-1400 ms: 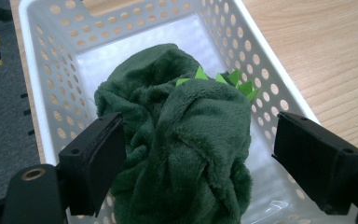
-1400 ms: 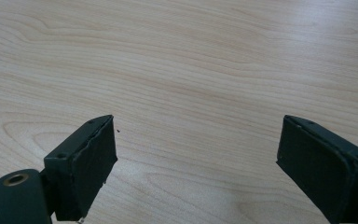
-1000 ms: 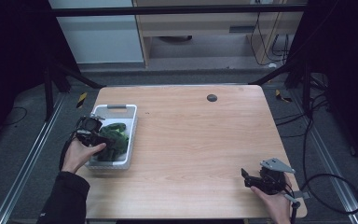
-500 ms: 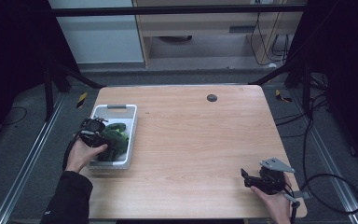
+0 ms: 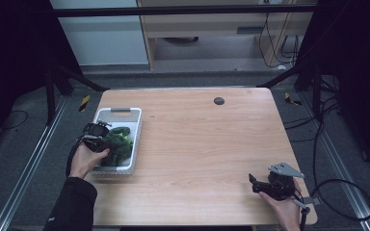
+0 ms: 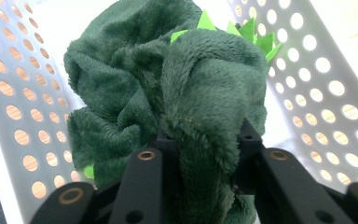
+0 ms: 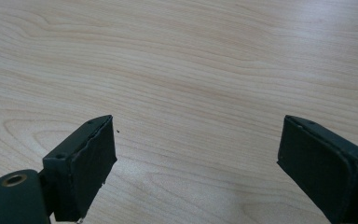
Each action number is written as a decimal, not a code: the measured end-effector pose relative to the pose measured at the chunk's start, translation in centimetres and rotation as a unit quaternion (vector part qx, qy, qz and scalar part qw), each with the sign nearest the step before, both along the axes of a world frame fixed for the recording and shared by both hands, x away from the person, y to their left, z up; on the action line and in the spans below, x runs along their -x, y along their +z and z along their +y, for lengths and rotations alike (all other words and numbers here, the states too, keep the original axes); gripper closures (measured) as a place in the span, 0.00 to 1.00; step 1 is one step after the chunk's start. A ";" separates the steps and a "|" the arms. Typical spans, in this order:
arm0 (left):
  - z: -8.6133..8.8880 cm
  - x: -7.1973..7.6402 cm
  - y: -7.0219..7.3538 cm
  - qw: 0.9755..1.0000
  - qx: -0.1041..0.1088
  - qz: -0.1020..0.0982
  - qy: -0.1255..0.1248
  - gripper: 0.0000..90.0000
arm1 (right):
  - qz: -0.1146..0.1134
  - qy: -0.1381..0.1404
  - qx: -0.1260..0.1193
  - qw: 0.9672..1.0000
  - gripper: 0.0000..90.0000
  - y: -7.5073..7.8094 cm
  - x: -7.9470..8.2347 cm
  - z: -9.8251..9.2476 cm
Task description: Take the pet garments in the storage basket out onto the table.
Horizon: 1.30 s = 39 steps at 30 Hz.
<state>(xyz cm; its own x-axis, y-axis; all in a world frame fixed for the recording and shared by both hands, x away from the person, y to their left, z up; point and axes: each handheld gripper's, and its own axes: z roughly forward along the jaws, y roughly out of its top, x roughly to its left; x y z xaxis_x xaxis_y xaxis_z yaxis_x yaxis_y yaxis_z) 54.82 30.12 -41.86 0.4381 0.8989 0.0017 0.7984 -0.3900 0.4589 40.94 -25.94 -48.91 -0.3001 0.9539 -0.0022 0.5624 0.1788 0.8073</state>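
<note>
1. The dark green plush toy (image 6: 168, 102) lay bunched inside the white perforated basket (image 5: 123, 113) near the left edge of the tabletop (image 5: 197, 144). In the high view its long axis ran along the basket's length, away from the person.
2. In the left claw view a row of bright green felt spikes (image 6: 249, 30) sat at the toy's far end; which end was the head could not be told.
3. The left claw (image 5: 107, 144) had just been closing — its jaws pinched a thick fold of the plush between them.
4. The right claw (image 5: 256, 184) rested low at the near right corner, well apart from the basket, jaws spread wide with bare wood between them.
5. The tabletop was pale wood grain with a small dark round disc (image 5: 218, 100) near its far edge.
6. Around it — grey floor, metal rails, cables at the right and pale cabinets behind.
</note>
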 end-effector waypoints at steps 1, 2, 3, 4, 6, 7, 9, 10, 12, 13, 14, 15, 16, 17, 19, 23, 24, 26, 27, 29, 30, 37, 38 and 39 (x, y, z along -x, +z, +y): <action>0.1 0.1 0.1 1.000 0.001 -0.002 0.000 0.82 | 0.001 0.001 0.000 1.000 0.12 0.0 0.0 0.0; 0.1 0.1 0.2 1.000 0.004 -0.005 0.001 0.83 | 0.001 0.001 -0.001 1.000 0.12 0.0 0.0 0.0; 0.1 0.2 0.3 1.000 0.005 -0.008 -0.001 0.83 | 0.001 0.001 0.000 1.000 0.12 0.0 0.0 0.0; 0.1 0.3 0.5 1.000 0.006 -0.011 -0.001 0.84 | 0.001 0.001 0.000 1.000 0.12 0.0 0.0 0.0; 0.1 0.6 0.9 1.000 0.008 -0.017 -0.002 0.84 | 0.001 0.000 -0.001 1.000 0.12 0.0 0.0 0.0; 0.1 0.7 1.2 1.000 0.009 -0.020 -0.005 0.85 | 0.001 0.000 0.000 1.000 0.12 0.0 0.0 0.0; 0.1 0.9 1.9 1.000 0.011 -0.027 -0.007 0.85 | 0.000 0.000 0.000 1.000 0.12 0.0 0.0 0.0; 0.1 1.0 2.2 0.999 0.011 -0.031 -0.007 0.85 | 0.000 0.000 0.000 1.000 0.12 0.0 0.0 0.0; 0.0 1.3 2.9 0.999 0.010 -0.041 -0.011 0.85 | 0.000 0.000 0.001 1.000 0.12 0.0 0.0 0.0; -0.1 1.5 3.3 0.999 0.010 -0.046 -0.013 0.85 | 0.000 0.000 0.001 1.000 0.12 0.0 0.0 0.0; -0.1 1.7 3.7 0.999 0.012 -0.050 -0.015 0.85 | 0.000 0.000 0.001 1.000 0.12 0.0 0.0 0.0; -0.1 1.8 4.1 0.998 0.013 -0.056 -0.016 0.85 | 0.000 0.000 0.001 1.000 0.12 0.0 0.0 0.0; 0.0 2.0 4.5 0.998 0.015 -0.061 -0.018 0.85 | -0.001 0.000 0.000 1.000 0.12 0.0 0.0 0.0; 0.0 2.1 4.9 0.998 0.016 -0.066 -0.019 0.85 | -0.001 0.000 -0.001 1.000 0.12 0.0 0.0 0.0; 0.0 2.5 5.5 0.997 0.017 -0.077 -0.020 0.85 | 0.000 0.000 -0.001 1.000 0.12 0.0 0.0 0.0; 0.3 3.1 6.9 0.995 0.038 -0.093 -0.025 0.85 | -0.001 -0.001 -0.001 1.000 0.12 0.0 0.0 0.0; 0.3 3.3 7.2 0.994 0.040 -0.097 -0.027 0.85 | -0.001 -0.001 -0.001 1.000 0.12 0.0 0.0 0.0; 0.4 3.6 7.7 0.993 0.042 -0.103 -0.029 0.85 | -0.002 -0.001 0.002 1.000 0.12 0.0 0.0 0.0; 0.4 3.8 8.0 0.993 0.044 -0.105 -0.031 0.85 | -0.003 -0.001 0.003 1.000 0.12 0.0 0.0 0.0; 0.3 4.0 8.5 0.992 0.045 -0.110 -0.034 0.85 | -0.001 -0.002 0.001 1.000 0.12 0.0 0.0 0.0; 0.3 4.2 8.7 0.992 0.048 -0.112 -0.034 0.85 | -0.003 -0.001 0.003 1.000 0.12 0.0 0.0 0.0; -0.4 5.1 10.2 0.990 0.046 -0.123 -0.052 0.85 | -0.004 -0.001 0.004 1.000 0.12 0.0 0.0 0.0; -0.5 5.2 10.4 0.990 0.044 -0.124 -0.056 0.85 | -0.004 -0.001 0.004 1.000 0.12 0.0 0.0 0.0; -0.7 5.3 10.6 0.989 0.044 -0.126 -0.059 0.85 | -0.004 -0.001 0.004 1.000 0.12 0.0 0.0 0.0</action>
<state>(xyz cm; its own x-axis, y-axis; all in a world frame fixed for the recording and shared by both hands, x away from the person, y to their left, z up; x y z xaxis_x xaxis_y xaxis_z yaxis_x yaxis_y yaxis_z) 49.49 29.41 -31.29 0.5351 0.8434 0.0478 0.6055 -0.4224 0.6744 40.91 -25.98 -48.88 -0.2973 0.9547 -0.0129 0.5557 0.1840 0.8107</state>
